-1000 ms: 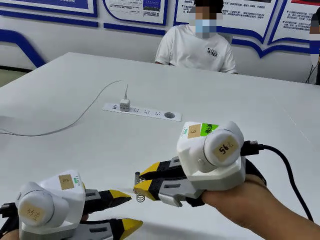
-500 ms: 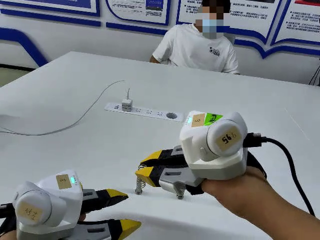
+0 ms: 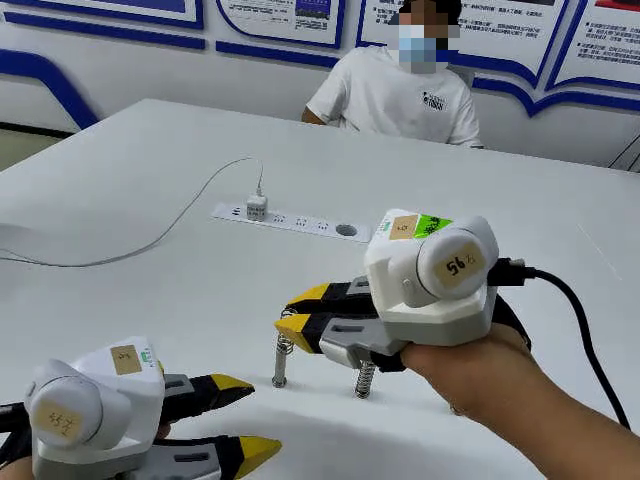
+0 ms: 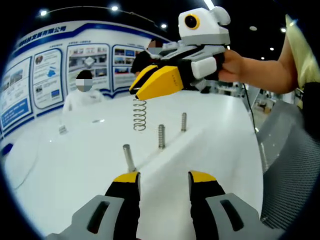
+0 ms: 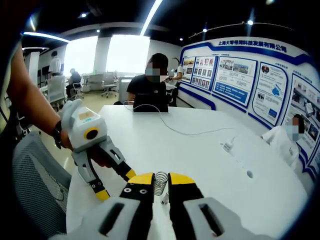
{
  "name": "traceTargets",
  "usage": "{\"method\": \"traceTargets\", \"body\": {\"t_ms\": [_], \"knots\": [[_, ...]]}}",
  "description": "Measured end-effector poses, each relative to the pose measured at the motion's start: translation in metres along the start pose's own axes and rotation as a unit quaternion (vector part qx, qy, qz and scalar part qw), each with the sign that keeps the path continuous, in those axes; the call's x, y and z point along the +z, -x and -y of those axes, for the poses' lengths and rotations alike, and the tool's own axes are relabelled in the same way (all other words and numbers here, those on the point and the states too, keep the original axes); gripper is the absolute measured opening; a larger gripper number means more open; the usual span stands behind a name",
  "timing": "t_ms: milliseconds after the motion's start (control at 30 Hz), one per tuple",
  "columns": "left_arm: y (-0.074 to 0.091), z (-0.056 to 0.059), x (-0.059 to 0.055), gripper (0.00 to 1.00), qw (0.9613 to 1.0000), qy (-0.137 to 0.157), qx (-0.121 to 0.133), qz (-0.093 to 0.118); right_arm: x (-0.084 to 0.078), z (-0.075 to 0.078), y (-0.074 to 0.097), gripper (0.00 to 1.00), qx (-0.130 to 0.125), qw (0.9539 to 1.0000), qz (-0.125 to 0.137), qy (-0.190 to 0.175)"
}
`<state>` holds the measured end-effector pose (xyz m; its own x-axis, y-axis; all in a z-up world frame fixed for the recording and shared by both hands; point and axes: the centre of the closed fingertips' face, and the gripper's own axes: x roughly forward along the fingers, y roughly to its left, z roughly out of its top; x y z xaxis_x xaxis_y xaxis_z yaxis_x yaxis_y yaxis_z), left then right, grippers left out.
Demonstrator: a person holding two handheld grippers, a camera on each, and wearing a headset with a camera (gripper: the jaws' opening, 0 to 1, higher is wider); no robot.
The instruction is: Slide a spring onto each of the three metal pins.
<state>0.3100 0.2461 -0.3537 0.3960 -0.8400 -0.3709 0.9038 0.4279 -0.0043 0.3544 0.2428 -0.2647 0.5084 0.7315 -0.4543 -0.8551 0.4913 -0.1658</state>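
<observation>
The right claw [image 3: 285, 314] is clamped on the top coils of a spring [image 4: 139, 114], which hangs just over the bare pin [image 4: 129, 157]. From the head view I cannot tell whether its lowest coil has caught the pin's tip yet. The left claw [image 4: 165, 179] sits at 7 o'clock from that pin, jaws apart and holding nothing. A second pin [image 3: 365, 379], at 3 o'clock from the bare one, already wears its spring. A third pin [image 4: 183, 121] beyond it looks to carry 1 as well, so this seems to be the last of the 3.

The spring is gripped at 1 end only, so its free end can sway or tilt. If it comes down off-centre it will likely snag on the tip, buckle, and jump away when let go. The second pin stands close under the right claw's body, and a low drop could knock it. The left claw is near enough to bump the bare pin if it drifts forward.

On the white table [image 3: 150, 300], at 12 o'clock and well apart from the pins, lies a power strip [image 3: 300, 224] with a charger [image 3: 257, 207] and a white cable [image 3: 160, 237] running off toward 9 o'clock. A person [image 3: 395, 90] sits at the far side. A black cable [image 3: 580, 328] trails from the right claw toward 4 o'clock. Nothing lies between spring and pin.
</observation>
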Motion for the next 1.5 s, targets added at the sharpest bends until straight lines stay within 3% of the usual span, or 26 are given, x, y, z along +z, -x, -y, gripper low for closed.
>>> {"method": "traceTargets", "body": {"t_ms": [533, 900, 1500], "knots": [[0.002, -0.008, -0.002, 0.46, 0.9999, 0.009, 0.013, 0.004, -0.006, 0.018, -0.014, 0.12, -0.019, 0.9998, 0.0, -0.01], [0.002, -0.01, -0.003, 0.51, 0.9997, 0.015, 0.018, 0.004, -0.019, 0.021, -0.028, 0.12, -0.02, 0.9996, -0.012, -0.016], [0.002, -0.012, -0.006, 0.52, 0.9996, 0.021, 0.019, 0.003, -0.032, 0.021, -0.035, 0.12, -0.016, 0.9992, -0.025, -0.026]]}}
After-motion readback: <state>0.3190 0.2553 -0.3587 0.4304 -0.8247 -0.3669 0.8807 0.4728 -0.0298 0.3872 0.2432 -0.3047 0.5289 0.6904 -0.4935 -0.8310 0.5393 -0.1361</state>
